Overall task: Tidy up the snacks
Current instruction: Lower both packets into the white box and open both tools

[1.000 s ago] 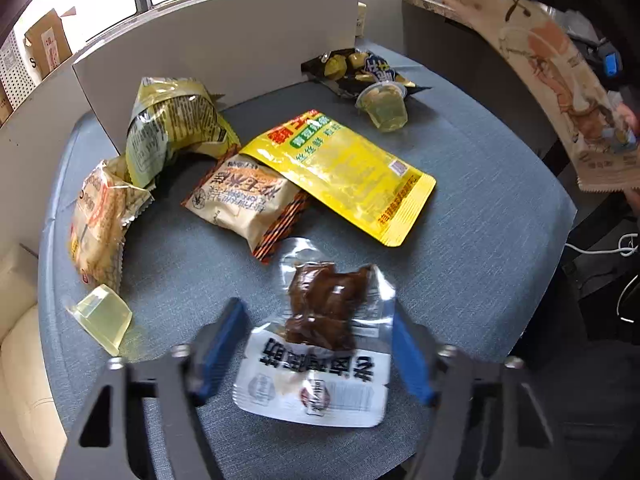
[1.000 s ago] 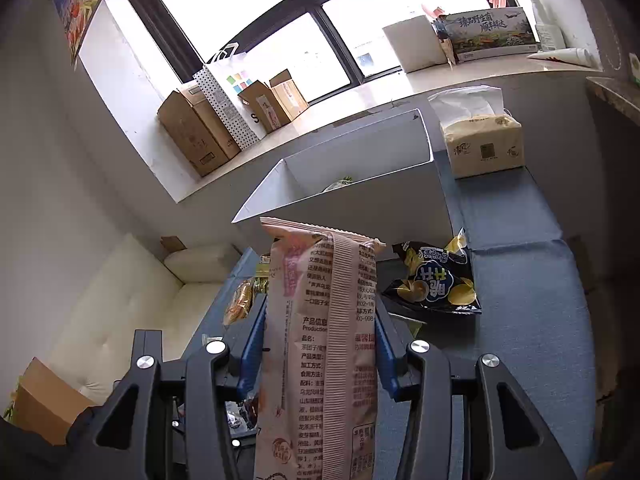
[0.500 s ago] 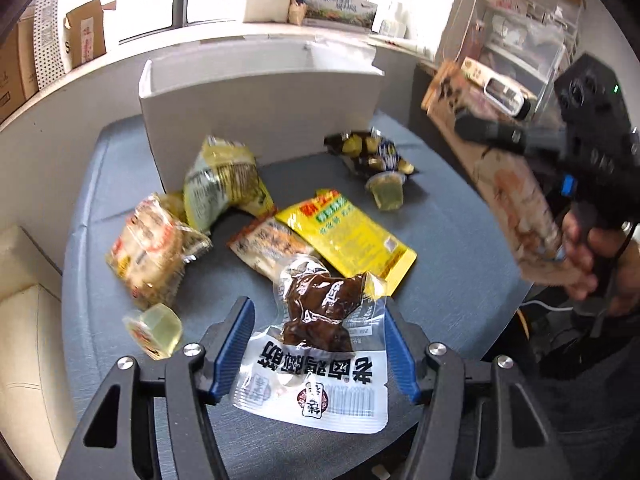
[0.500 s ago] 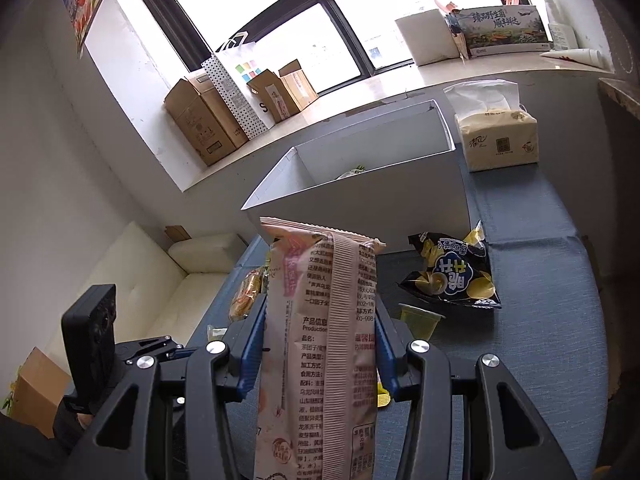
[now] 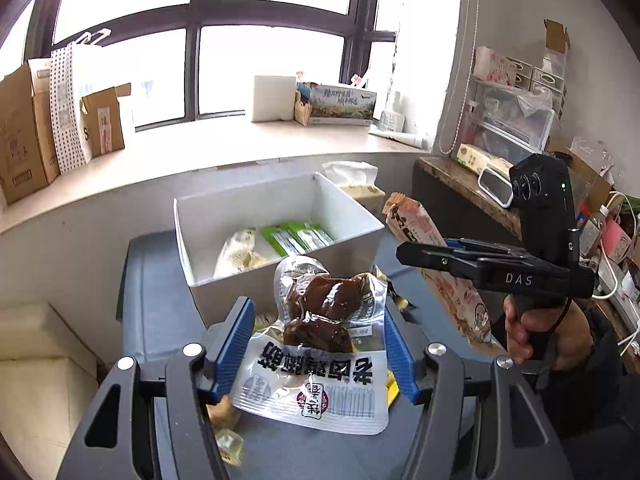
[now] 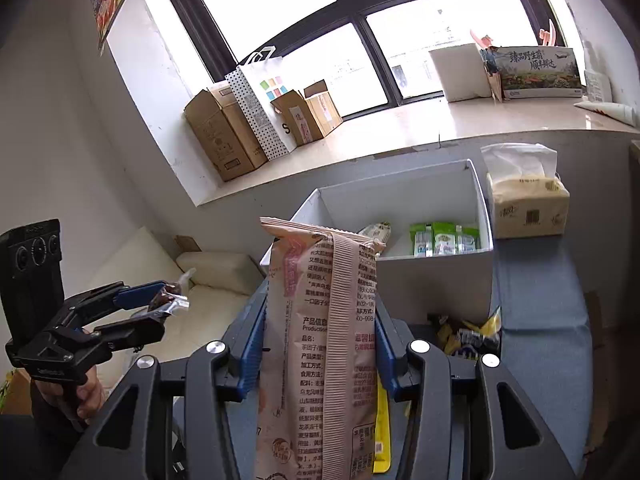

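Right now both packets are being carried toward the white box (image 5: 276, 216), so the drop-off step is in hand. A clear, glossy meat pouch (image 5: 320, 336), lumpy and brown inside, is sitting clamped in the left gripper (image 5: 318, 344), lifted above the grey padded table (image 5: 160, 300). A tall, crinkly pink packet (image 6: 324, 344) with a ribbed seam is standing upright, pinched in the right gripper (image 6: 320, 344). Next, each likely needs lifting over the rigid rim and releasing beside the green sachets (image 6: 444, 238).
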The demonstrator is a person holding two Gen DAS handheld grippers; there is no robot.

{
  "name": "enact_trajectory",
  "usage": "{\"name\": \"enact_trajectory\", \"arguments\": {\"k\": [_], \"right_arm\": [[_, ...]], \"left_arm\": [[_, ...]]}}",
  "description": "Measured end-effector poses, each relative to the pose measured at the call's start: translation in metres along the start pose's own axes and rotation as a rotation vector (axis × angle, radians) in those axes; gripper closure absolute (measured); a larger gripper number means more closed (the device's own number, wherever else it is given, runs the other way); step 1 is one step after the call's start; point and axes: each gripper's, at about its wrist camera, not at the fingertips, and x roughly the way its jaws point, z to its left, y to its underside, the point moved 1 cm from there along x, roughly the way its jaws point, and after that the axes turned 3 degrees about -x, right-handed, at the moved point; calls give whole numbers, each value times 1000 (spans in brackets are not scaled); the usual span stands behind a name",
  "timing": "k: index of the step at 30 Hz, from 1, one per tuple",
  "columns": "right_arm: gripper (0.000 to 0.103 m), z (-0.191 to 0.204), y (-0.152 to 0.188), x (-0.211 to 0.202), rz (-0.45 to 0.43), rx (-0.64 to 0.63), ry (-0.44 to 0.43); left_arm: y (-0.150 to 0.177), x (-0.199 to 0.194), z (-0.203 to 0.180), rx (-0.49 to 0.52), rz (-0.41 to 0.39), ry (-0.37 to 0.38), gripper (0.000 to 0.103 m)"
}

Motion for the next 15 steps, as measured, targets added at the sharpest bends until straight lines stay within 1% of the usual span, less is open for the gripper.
{"name": "enact_trajectory", "arguments": {"k": [4,8,10,12,15], "right_arm": [[51,-13,-41,15,-24,20,-12],[51,-34,-79,44,-24,28,44],[51,-49,-95,59,-34,63,42],[51,-66,-108,78,-13,120,46],[51,-82,-124,102,-4,120,114]], "left_arm": [[-46,25,15,-25,-10,-43,36],[-83,73,35,-58,17,-89,36],[-95,100,45,-65,29,-121,36],[-101,127,55,-88,47,-125,36],[-100,162,68,-117,81,-153,36]]}}
